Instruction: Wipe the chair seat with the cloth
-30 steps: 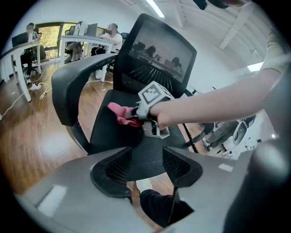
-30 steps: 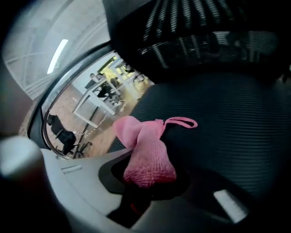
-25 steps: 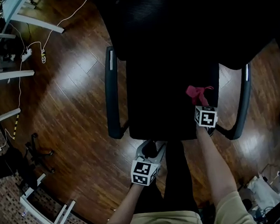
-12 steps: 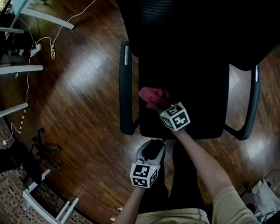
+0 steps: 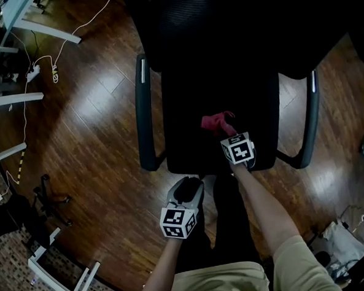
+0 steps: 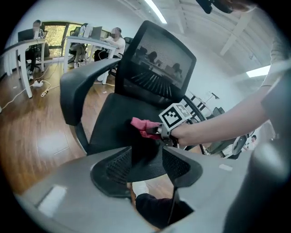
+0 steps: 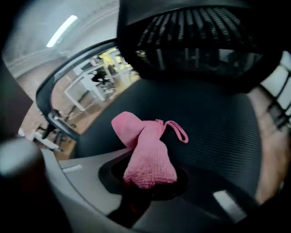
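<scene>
On chair seat [image 7: 223,123], looped pink cloth [image 7: 149,157]

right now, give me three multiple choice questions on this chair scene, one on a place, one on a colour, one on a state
1. Where is the cloth? A in a bucket; B on the chair seat; C on a sofa.
2. What colour is the cloth? A blue; B pink; C white.
3. How is the left claw? A shut on the cloth; B shut on a bottle; C open, holding nothing.
Answers: B, the right claw holds it on the seat; B, it shows pink in both gripper views; C, its jaws stand apart with nothing gripped.
</scene>
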Motion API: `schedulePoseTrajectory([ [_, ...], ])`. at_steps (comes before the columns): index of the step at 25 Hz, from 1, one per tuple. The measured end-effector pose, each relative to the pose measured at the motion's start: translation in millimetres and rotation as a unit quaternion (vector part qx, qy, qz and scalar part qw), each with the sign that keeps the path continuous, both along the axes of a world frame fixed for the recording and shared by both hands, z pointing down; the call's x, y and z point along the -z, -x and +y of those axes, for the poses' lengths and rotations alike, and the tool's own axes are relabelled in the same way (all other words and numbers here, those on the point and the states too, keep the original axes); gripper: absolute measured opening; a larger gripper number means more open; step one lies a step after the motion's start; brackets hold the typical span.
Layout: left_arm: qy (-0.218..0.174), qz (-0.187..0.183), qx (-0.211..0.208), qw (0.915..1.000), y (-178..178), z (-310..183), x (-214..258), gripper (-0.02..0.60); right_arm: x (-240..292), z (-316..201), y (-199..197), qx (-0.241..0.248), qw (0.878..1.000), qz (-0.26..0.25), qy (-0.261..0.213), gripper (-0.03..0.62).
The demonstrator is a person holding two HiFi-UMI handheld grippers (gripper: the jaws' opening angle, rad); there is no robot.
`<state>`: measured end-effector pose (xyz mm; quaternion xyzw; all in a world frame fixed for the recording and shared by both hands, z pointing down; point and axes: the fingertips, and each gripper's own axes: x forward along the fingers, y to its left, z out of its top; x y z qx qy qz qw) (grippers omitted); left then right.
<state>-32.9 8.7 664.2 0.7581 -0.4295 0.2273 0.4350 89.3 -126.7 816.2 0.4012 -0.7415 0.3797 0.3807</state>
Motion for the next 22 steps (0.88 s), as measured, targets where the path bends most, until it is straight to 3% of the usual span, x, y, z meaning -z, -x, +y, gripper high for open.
schedulePoseTrajectory([
  [1, 0.001, 0.007, -0.001, 1.0000, -6, 1, 0, 0.199, -1, 2, -46, -0.057, 0.997, 0.050, 0.005, 0.060],
  [3, 0.001, 0.021, -0.003, 0.9998, -20, 1, 1, 0.198, -1, 11, -134, -0.163, 0.977, 0.138, 0.026, 0.060],
  [5, -0.006, 0.029, -0.016, 0.9994, -38, -1, 5, 0.198, -1, 21, -194, -0.222, 0.958, 0.174, 0.044, 0.060],
  [7, -0.016, 0.028, -0.027, 0.9991, -45, -8, 11, 0.198, -2, 25, -215, -0.253, 0.952, 0.165, 0.048, 0.060],
  [9, -0.020, 0.024, -0.025, 0.9992, -42, -14, 15, 0.196, -3, 26, -208, -0.267, 0.950, 0.155, 0.043, 0.061],
  [11, -0.021, 0.018, -0.013, 0.9995, -33, -16, 16, 0.196, -1, 20, -160, -0.249, 0.963, 0.095, 0.042, 0.060],
  [13, -0.016, 0.008, 0.006, 0.9998, -18, -14, 16, 0.195, 7, 12, -71, -0.193, 0.980, -0.024, 0.041, 0.061],
  [15, 0.000, -0.001, 0.034, 0.9994, 7, -7, 16, 0.195, 24, 9, 35, -0.122, 0.983, -0.134, 0.037, 0.061],
  [17, 0.016, -0.015, 0.055, 0.9982, 33, 3, 16, 0.164, 34, 17, 131, -0.060, 0.976, -0.203, 0.041, 0.061],
  [20, 0.013, -0.042, 0.040, 0.9982, 50, 13, 19, 0.169, 19, 38, 213, -0.006, 0.973, -0.225, 0.057, 0.061],
  [22, 0.012, -0.049, 0.026, 0.9984, 49, 13, 18, 0.181, 8, 39, 208, -0.014, 0.976, -0.211, 0.053, 0.061],
])
